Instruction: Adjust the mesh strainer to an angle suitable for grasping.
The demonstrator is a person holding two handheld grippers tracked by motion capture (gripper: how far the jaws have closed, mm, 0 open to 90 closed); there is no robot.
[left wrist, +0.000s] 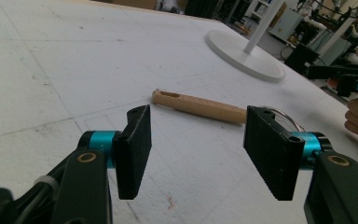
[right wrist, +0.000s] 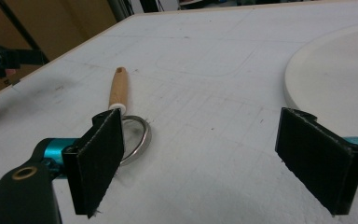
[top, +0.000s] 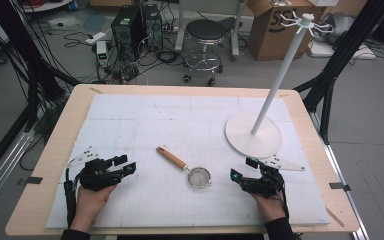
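A small mesh strainer [top: 199,177] with a wooden handle [top: 171,158] lies on the white mat, between my two grippers. My left gripper [top: 128,165] rests at the left of the mat, open, with nothing between its jaws. In the left gripper view, that gripper [left wrist: 200,140] points at the wooden handle [left wrist: 198,106], which lies just beyond it. My right gripper [top: 242,169] sits to the right of the strainer, wide open and empty. The right gripper view has that gripper [right wrist: 205,154] beside the strainer's metal ring [right wrist: 137,135] and the handle [right wrist: 118,88], without touching them.
A white stand with a round base [top: 253,134] and a tall pole [top: 280,75] occupies the mat's far right. The wooden table [top: 55,145] borders the mat. Beyond the table are a stool [top: 206,35], cables and a cardboard box [top: 272,30].
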